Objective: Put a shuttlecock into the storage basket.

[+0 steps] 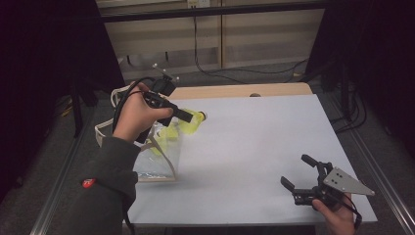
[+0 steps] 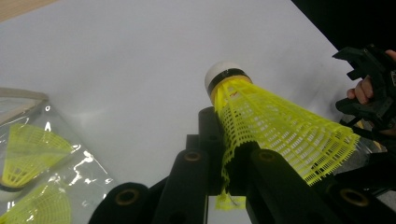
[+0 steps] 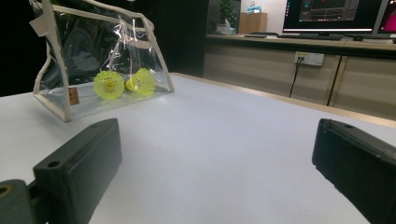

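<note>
White tabletop (image 1: 254, 142) carries a clear pouch (image 1: 159, 156); above it the left tool (image 1: 188, 116) pinches a yellow shuttlecock (image 2: 275, 126) by its skirt. Probably featherlight, its mesh crushable; grip gently. Right tool (image 1: 299, 172) rests spread.

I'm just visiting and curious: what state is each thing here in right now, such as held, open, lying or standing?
Left gripper: shut on the skirt of a yellow shuttlecock.
Yellow shuttlecock: held above the table, white cork end pointing away.
Right gripper: open, nothing between its jaws.
Clear bag: standing on the table, two yellow shuttlecocks lying inside.
</note>
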